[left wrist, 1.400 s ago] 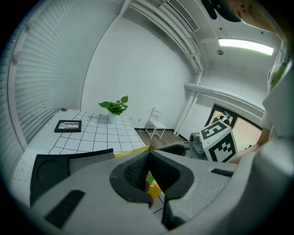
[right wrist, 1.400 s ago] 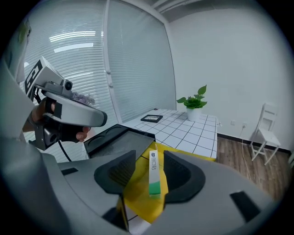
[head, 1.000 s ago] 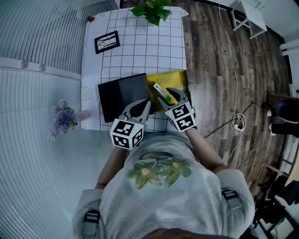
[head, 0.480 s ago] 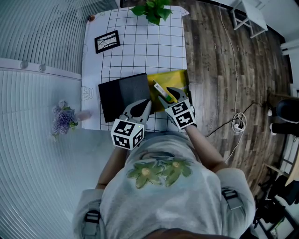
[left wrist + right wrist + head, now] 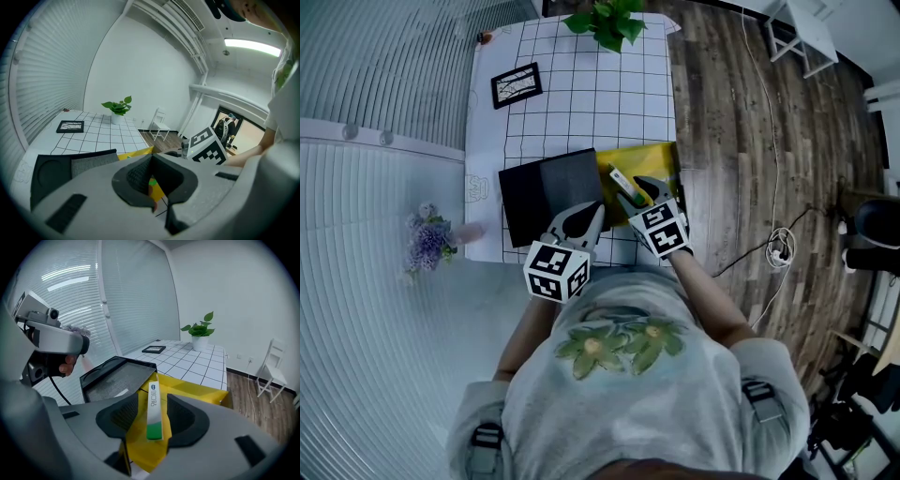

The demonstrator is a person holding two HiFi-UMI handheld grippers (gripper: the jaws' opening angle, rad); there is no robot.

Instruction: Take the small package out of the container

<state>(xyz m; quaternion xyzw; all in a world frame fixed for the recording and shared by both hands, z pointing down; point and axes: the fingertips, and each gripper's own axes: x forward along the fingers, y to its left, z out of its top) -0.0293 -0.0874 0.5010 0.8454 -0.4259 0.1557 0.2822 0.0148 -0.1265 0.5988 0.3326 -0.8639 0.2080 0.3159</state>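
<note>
We show the right gripper's (image 5: pixel 635 191) jaws narrowly parted around the small package (image 5: pixel 153 411) above the yellow container (image 5: pixel 199 391), left gripper's (image 5: pixel 592 212) jaws closed.

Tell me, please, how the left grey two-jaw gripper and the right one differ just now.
The left grey gripper has its jaws together and empty; the right grey gripper has them apart around the slim white-and-green package. The left sits at the near corner of the flat black tray, the right over the yellow container. Both carry a marker cube.
</note>
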